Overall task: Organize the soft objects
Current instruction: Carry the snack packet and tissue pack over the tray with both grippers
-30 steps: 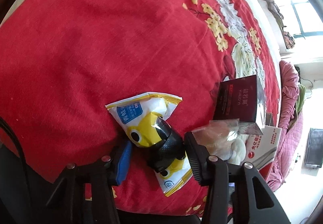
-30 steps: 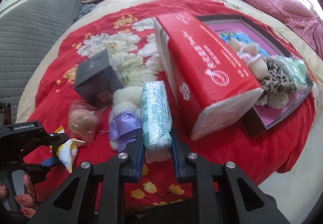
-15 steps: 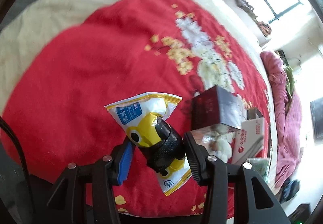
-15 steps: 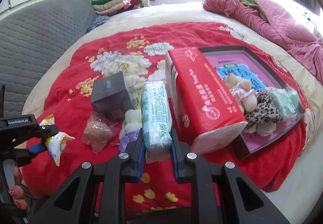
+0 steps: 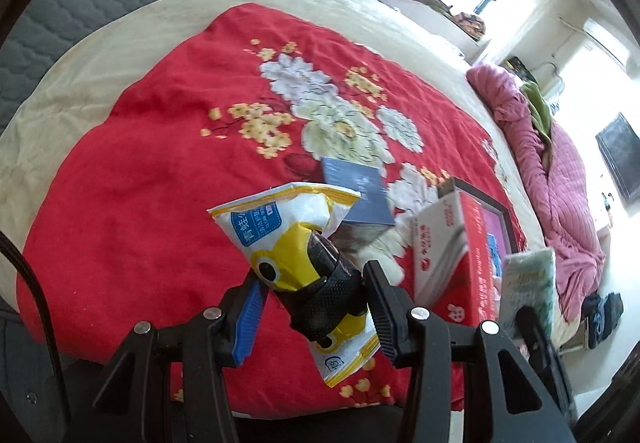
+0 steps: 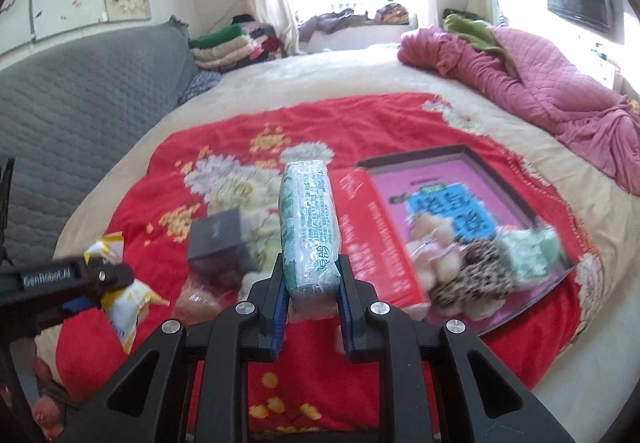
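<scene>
Left gripper (image 5: 316, 303) clenched on yellow-white snack packet (image 5: 296, 243), held above red blanket (image 5: 140, 183); slick film could slip.
Right gripper (image 6: 310, 307) clamps tissue pack (image 6: 308, 219) by near end; could sag or droop.
Beyond: red box (image 6: 372, 239), tray (image 6: 520, 199) of plush toys; collision risk.

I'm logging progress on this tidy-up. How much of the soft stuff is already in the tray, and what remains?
Done: plush toys and a green pack lie in the pink-lined tray. In hand: the left gripper is shut on a yellow-white snack bag, the right gripper on a tissue pack, both above the red blanket. Left: a clear-wrapped item and something white by the dark box.
</scene>
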